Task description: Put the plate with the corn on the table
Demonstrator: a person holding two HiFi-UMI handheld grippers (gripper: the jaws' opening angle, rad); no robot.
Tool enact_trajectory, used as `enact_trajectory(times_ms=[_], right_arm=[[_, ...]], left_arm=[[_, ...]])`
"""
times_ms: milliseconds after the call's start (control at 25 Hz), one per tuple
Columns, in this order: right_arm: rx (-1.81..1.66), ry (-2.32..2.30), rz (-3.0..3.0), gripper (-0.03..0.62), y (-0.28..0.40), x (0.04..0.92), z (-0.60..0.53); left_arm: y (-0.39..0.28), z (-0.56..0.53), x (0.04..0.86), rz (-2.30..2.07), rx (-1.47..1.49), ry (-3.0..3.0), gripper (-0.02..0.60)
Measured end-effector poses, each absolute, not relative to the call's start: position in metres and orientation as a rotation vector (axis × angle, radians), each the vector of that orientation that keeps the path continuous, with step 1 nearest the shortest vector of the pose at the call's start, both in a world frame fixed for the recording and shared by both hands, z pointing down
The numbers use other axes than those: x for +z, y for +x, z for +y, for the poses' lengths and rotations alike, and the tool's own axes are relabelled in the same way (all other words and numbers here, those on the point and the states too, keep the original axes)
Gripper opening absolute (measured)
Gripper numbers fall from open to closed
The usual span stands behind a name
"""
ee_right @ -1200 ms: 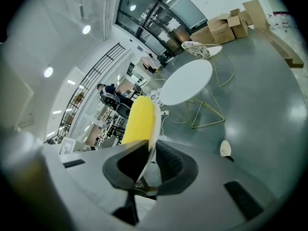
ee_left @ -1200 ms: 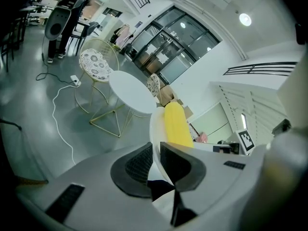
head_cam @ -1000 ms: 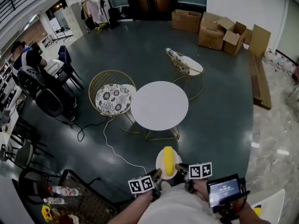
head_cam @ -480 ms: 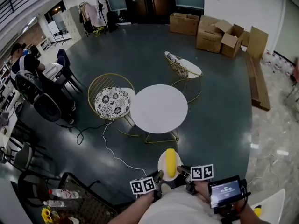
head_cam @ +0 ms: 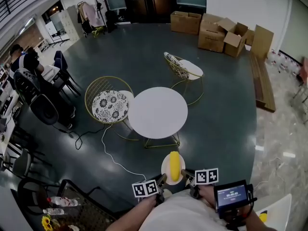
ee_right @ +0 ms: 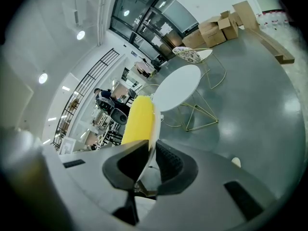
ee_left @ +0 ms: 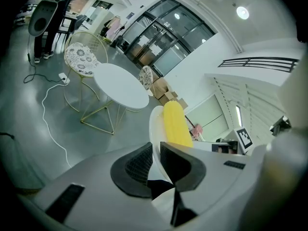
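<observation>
A white plate with a yellow corn cob on it is held in the air low in the head view. My left gripper is shut on its left rim and my right gripper on its right rim. The round white table stands on the floor ahead, apart from the plate. In the left gripper view, the plate runs between the jaws of the left gripper, with the corn beyond. In the right gripper view, the right gripper pinches the plate beside the corn.
A gold chair with a floral cushion stands left of the table and a second chair behind it. A white cable trails over the dark floor. Cardboard boxes sit at the back. A wire table with bottles is at bottom left.
The table and chairs have slid slightly left in the head view. The plate with the corn stays held between both grippers at the same place in the view.
</observation>
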State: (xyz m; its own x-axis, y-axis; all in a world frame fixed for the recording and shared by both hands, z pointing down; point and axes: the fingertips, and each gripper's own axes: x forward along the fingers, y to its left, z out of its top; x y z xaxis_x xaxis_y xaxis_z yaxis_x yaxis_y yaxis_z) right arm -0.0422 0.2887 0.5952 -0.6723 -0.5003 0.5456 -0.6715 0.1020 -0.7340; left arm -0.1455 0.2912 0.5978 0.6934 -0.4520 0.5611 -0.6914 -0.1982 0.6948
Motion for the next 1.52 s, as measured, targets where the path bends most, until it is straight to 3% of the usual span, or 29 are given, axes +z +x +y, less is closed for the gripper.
enact_trajectory(times_ms=[1000,1520], right_arm=[[1.668,1.244,-2.202,0.049,0.112,0.594,0.21],[1.722,1.25,-2.179,0.049,0.119,0.598,0.186]], left_arm=[[0.009,0.213,0.605,-0.84,0.284,1.817,0.057],[0.014,0.187,0.603,-0.857,0.277,1.81,0.055]])
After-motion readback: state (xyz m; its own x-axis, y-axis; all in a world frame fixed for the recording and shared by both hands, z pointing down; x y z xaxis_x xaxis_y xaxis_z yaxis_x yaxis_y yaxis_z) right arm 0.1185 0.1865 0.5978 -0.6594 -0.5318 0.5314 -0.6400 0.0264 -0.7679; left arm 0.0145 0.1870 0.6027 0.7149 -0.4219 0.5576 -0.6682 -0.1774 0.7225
